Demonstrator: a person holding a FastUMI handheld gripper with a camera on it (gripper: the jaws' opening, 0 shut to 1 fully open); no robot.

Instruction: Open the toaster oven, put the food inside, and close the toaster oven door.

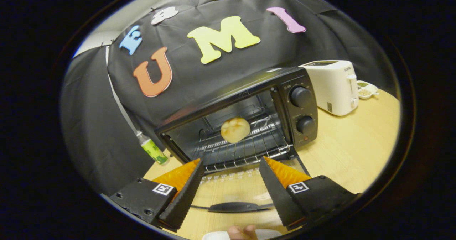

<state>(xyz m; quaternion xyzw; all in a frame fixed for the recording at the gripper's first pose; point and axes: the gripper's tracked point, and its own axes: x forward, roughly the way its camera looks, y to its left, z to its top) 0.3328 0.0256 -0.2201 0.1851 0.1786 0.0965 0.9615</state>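
Two fingers of the hand-held gripper [229, 186] spread wide, empty, nothing pressed between them. Straight ahead and beyond the fingertips: toaster oven [245, 117] on the table [356, 151], used below as the landmark. Door [235, 188] dropped fully open, lying flat out of the oven's mouth toward the gripper, glass pane between and under the fingers, long axis crosswise to them. Door handle [235, 207] at the near edge, a dark bar running across from finger to finger, a little closer to the camera than the fingertips. Food, a pale round bun [235, 129], already inside the oven on the wire rack [245, 147], roughly mid-rack. Probably resting on the wires, though contact hard to confirm from this angle. Judged remaining: only the closing, with the handle below and just behind the fingertips, so a dip under that bar and a lift toward the oven's top. To the oven's control-knob side, a white toaster [333, 87] and a small dish [367, 89] holding something greenish. On the oven's other side, a bottle [153, 149] with a green label.
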